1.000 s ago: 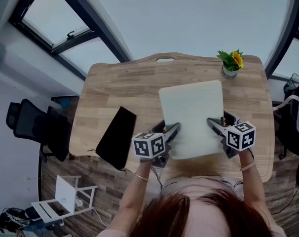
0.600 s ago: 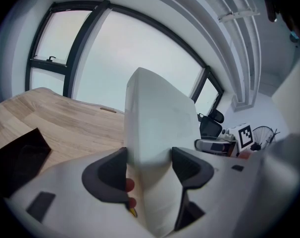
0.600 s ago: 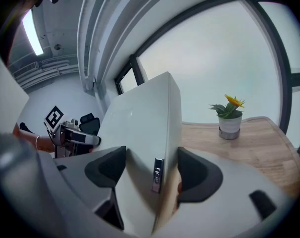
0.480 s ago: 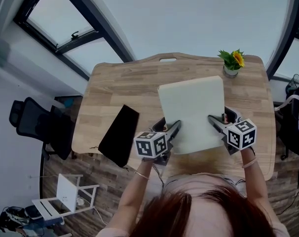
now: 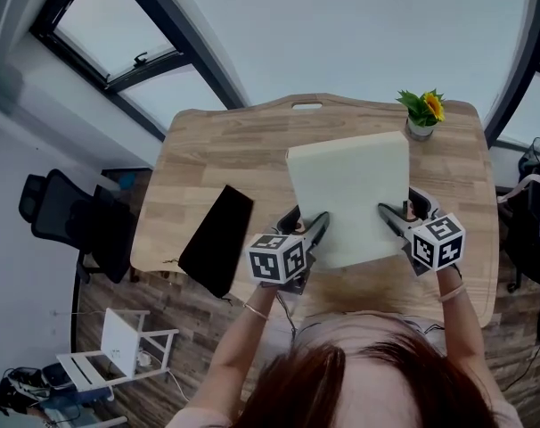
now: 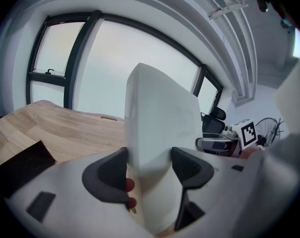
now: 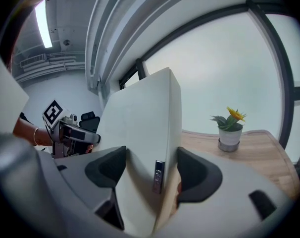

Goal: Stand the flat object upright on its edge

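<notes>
A white flat board (image 5: 350, 194) is tilted up off the wooden table (image 5: 225, 150), its far edge raised and its near edge low between my two grippers. My left gripper (image 5: 313, 230) is shut on the board's left side near the bottom; in the left gripper view the board (image 6: 160, 113) rises between both dark pads (image 6: 110, 170). My right gripper (image 5: 393, 219) is shut on the right side; in the right gripper view the board (image 7: 140, 118) fills the jaws, and a small metal tab (image 7: 159, 175) shows on its edge.
A black flat object (image 5: 215, 242) lies at the table's front left, overhanging the edge. A potted yellow flower (image 5: 421, 112) stands at the far right corner, just behind the board. A black office chair (image 5: 65, 226) and a white stool (image 5: 118, 350) stand on the floor at left.
The board's far edge has risen, so it stands steeper than a second ago. Both grippers keep their hold and have shifted slightly forward.
</notes>
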